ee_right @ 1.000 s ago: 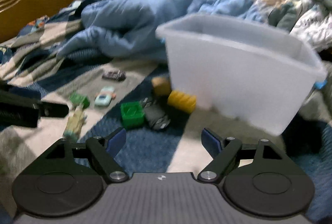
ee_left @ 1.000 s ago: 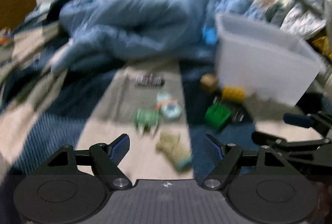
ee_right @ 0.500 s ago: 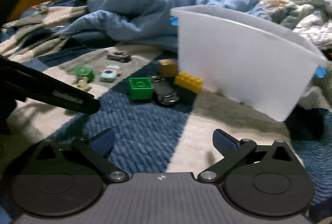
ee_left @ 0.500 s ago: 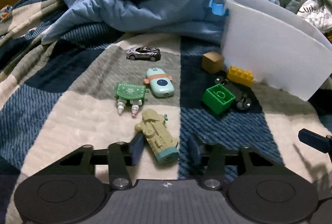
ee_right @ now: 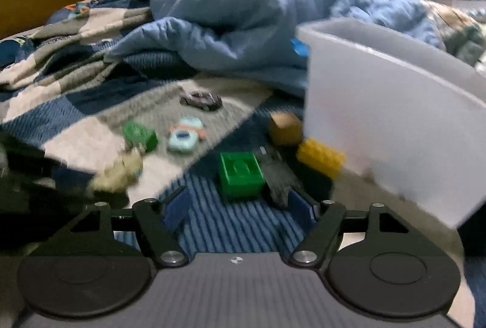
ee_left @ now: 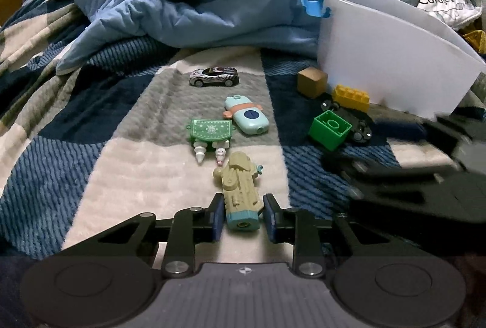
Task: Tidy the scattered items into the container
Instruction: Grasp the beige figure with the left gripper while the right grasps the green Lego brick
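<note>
Our left gripper (ee_left: 242, 217) has just been closing, and its blue pads now sit against both sides of the khaki plastic toy with the teal end cap (ee_left: 240, 191), which lies lengthways on the pale square of the blue-and-cream checked blanket (ee_left: 91, 145). A second ago those jaws stood wide with the toy ahead of them; now they are clenched on its near end. We judge the first pick is made, but the toy still rests on the blanket.

Our right gripper (ee_right: 238, 208) has just been narrowing from a wider spread, yet it remains released: nothing lies between its pads. It has slid towards the green plastic building block (ee_right: 241, 174), which now sits just beyond its fingertips, beside the black toy car (ee_right: 275, 176). That view is blurred, so we cannot tell finer contact there.

The translucent white plastic tub (ee_left: 388, 60) stands at the far right, well apart from the held toy. Close to its near wall lie the yellow studded brick (ee_left: 350, 97) and the small tan cube (ee_left: 312, 81). Left of them wait the silver toy car (ee_left: 214, 76), the mint capsule-shaped toy (ee_left: 247, 115) and the green patterned toy with white tips (ee_left: 210, 132).

We see nothing inside the tub yet, so the tidying looks barely begun.
</note>
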A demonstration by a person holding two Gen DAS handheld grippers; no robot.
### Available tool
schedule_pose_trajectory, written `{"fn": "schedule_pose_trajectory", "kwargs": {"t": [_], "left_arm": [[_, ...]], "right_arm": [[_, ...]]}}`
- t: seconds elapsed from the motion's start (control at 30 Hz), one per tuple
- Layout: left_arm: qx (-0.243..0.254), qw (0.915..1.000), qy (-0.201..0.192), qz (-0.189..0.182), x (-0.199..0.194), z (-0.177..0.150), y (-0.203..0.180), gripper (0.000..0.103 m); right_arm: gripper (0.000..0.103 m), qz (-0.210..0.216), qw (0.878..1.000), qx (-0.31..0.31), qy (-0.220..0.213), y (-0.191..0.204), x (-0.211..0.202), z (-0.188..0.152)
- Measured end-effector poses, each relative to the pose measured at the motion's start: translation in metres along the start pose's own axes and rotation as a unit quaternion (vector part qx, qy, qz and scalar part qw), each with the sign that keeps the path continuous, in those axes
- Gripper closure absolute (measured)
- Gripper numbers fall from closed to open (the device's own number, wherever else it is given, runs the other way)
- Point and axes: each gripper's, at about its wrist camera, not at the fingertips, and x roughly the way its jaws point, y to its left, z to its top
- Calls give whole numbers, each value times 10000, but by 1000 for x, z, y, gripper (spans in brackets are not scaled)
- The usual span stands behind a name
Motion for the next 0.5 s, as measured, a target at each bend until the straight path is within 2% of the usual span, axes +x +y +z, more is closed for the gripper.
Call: {"fn": "schedule_pose_trajectory", "kwargs": {"t": [0.07, 0.13, 0.2, 0.27, 0.3, 0.5], "left_arm": [[-2, 10000, -5, -30, 0, 0, 1, 71], [-3, 10000, -9, -33, -1, 0, 2, 71], [12, 10000, -17, -27, -1, 0, 4, 71], [22, 10000, -23, -23, -2, -1, 7, 71], [18, 10000, -24, -13, -3, -1, 8, 71], [16, 10000, -5, 33, -7, 0, 10, 71]], "right_arm": [[30, -76, 9999, -138, -33, 5, 10, 8], [44, -101, 9996, -269, 43, 10, 21, 13], [51, -75, 9993, -268, 257, 12, 30, 14], [58, -135, 9994, -209, 255, 11, 28, 13], [67, -145, 9995, -166, 238, 10, 25, 13], [68, -27, 9996, 175, 236, 0, 2, 8]]}}
